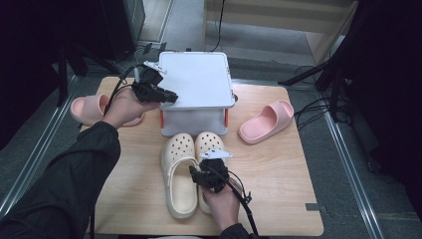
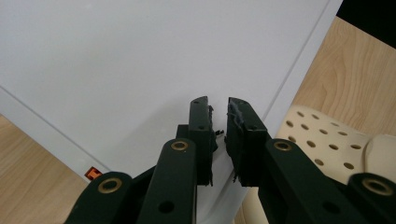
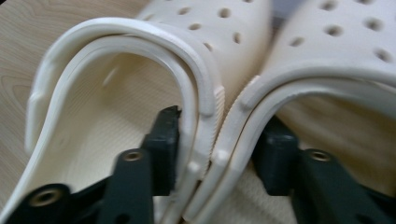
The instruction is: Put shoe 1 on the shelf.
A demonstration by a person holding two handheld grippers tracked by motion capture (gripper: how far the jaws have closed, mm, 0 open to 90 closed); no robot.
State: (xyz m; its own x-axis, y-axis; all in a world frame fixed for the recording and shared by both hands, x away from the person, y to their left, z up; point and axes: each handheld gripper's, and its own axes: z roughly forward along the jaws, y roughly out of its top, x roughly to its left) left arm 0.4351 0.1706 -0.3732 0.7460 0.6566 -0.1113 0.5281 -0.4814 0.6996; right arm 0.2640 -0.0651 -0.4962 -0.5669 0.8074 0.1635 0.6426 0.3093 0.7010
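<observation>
The right gripper pinched the touching inner walls of 2 cream clogs. The left gripper hovered, jaws narrow and empty, over the white box.

Wooden table on grey floor; dark stands around.

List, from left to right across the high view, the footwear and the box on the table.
Left pink slide → left cream clog → white box → right cream clog → right pink slide.
</observation>
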